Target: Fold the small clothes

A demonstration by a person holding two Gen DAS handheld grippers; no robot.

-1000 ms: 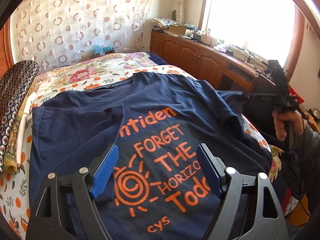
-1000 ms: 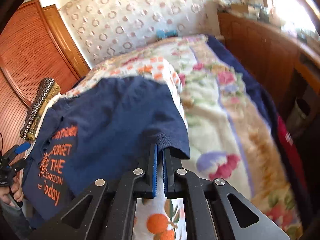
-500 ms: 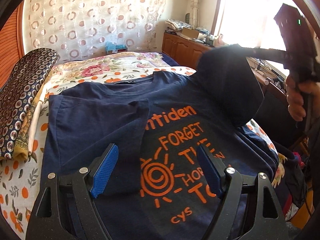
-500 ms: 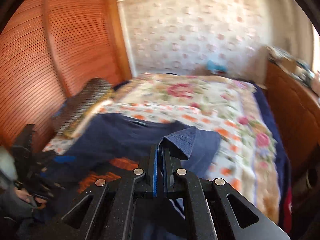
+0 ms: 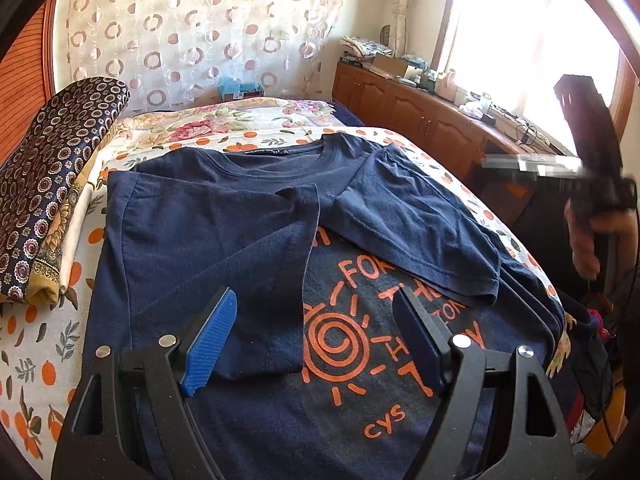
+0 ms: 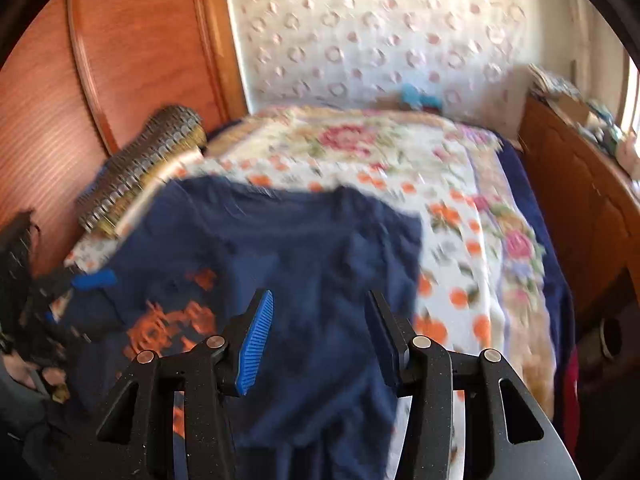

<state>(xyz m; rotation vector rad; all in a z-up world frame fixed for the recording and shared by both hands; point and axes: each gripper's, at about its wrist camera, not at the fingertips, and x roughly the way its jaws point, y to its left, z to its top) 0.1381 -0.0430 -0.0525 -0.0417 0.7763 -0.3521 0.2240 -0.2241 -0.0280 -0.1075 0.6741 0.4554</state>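
A navy T-shirt (image 5: 248,216) with orange print lies face up on the bed, both sleeves folded in over the chest. The right sleeve (image 5: 420,232) lies across the print. My left gripper (image 5: 316,340) is open and empty, low over the shirt's lower part. My right gripper (image 6: 316,328) is open and empty above the shirt's right side (image 6: 320,248); that view is blurred. It also shows in the left wrist view (image 5: 532,164), raised at the right beside the bed.
The bed has a floral and orange-print cover (image 5: 240,128). A folded patterned blanket (image 5: 44,184) lies along its left side. A wooden cabinet (image 5: 420,120) with clutter runs under the window at the right. A wooden wardrobe (image 6: 120,60) stands left.
My right gripper carried the right sleeve over the shirt, laid it across the chest, opened and drew back to the right. My left gripper stayed open and shifted slightly.
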